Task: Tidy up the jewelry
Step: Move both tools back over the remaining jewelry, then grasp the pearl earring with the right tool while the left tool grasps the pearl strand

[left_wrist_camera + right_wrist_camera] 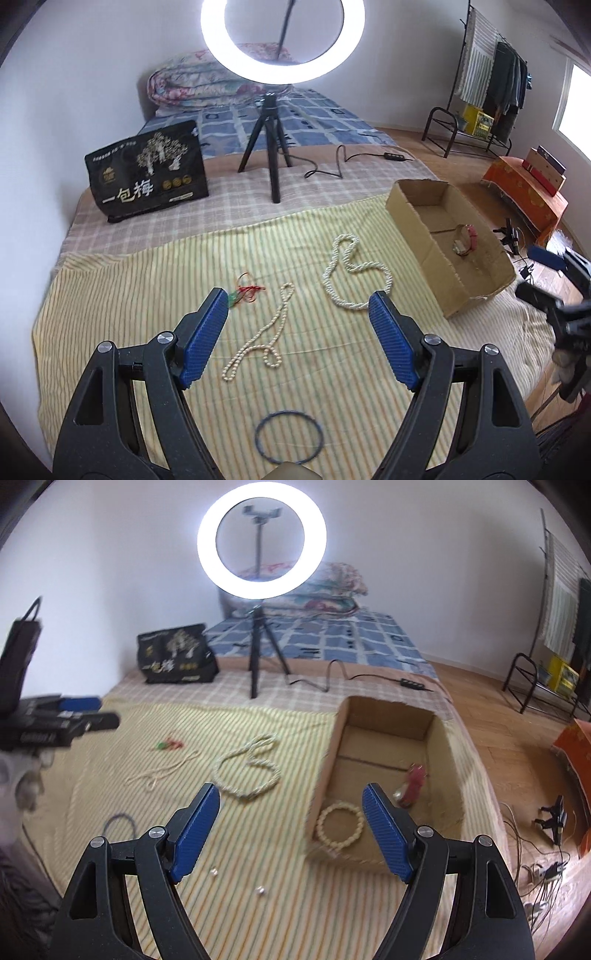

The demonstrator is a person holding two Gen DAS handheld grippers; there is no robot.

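My left gripper (299, 299) is open and empty above a thin pearl necklace (258, 338) on the striped cloth. A thick pearl rope (349, 271) lies right of it, a red and green cord (245, 290) to the left, a dark blue bangle (289, 435) nearest me. My right gripper (290, 792) is open and empty, over the near left edge of the cardboard box (332, 746). In the box lie a cream bead bracelet (340, 825) and a red watch (412, 784). Two small studs (260, 890) lie on the cloth.
A ring light on a tripod (271, 147) stands behind the cloth, its cable (332, 162) running right. A black bag (147, 170) stands at the back left. The bed edge drops to a wooden floor (517, 738) on the right.
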